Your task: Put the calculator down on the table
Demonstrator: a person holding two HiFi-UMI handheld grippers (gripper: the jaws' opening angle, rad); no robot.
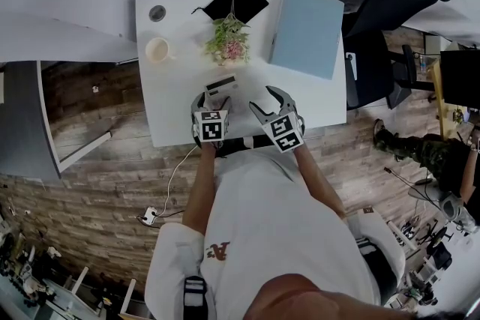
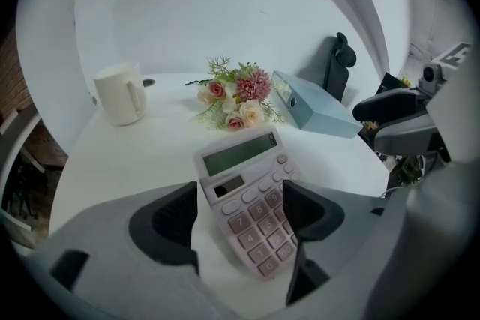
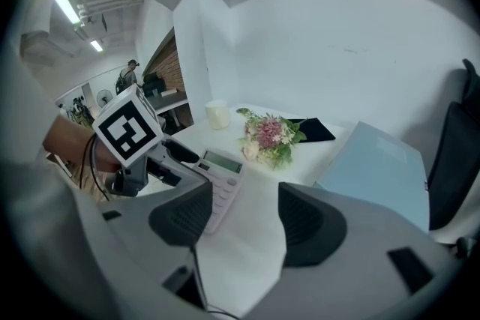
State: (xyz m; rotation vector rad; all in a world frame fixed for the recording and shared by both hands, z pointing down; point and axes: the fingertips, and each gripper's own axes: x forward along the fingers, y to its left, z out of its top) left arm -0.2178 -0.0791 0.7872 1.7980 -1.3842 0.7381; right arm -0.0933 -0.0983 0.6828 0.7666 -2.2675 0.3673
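Left tongs stood spread round calculator on table | right tongs spread, empty | flowers, mug, box lay beyond | pad hid calculator's right edge

White table in the head view, the person standing at its 6 o'clock edge. Dead centre, a small bunch of pink and cream flowers lies on its side. At 12 o'clock, against the far edge, there's a flat black square item. Over at 2 o'clock lies a big pale blue box file. A cream mug stands upright at 10 o'clock, a round grey grommet beyond it at 11. The calculator is at 6 o'clock, display toward the flowers.
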